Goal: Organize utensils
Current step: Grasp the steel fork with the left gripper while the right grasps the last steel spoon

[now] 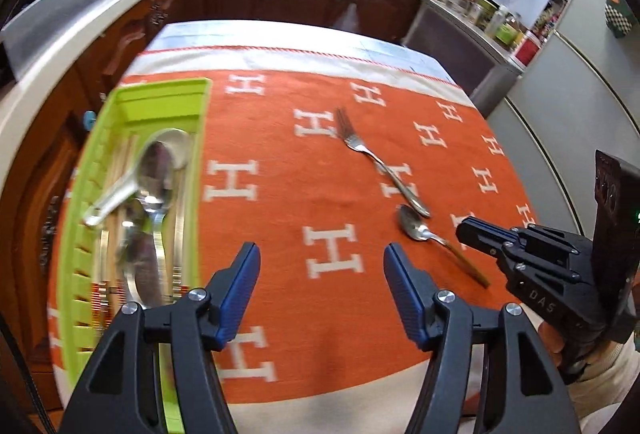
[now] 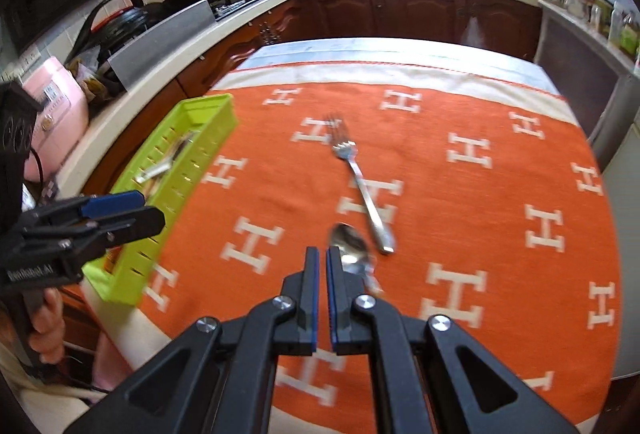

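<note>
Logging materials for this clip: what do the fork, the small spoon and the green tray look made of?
Fork: polished metal, likely stainless steel; silver with bright glints. Small spoon: shiny metal bowl, but a slim tan handle, perhaps wood or bamboo. Green tray: moulded plastic, by its uniform lime colour and slotted walls, semi-matte.

An orange woven tablecloth (image 2: 460, 226) patterned with rows of cream letter H's covers the table, with a cream band and a red stitched line along its far edge. At its left edge sits a lime-green slotted plastic tray (image 1: 160, 102) holding shiny silver cutlery. A silver steel fork (image 2: 362, 190) gleams mid-cloth, beside a silver spoon with a golden-brown handle (image 1: 436, 238). Both black grippers carry blue pads (image 1: 402, 286).
</note>
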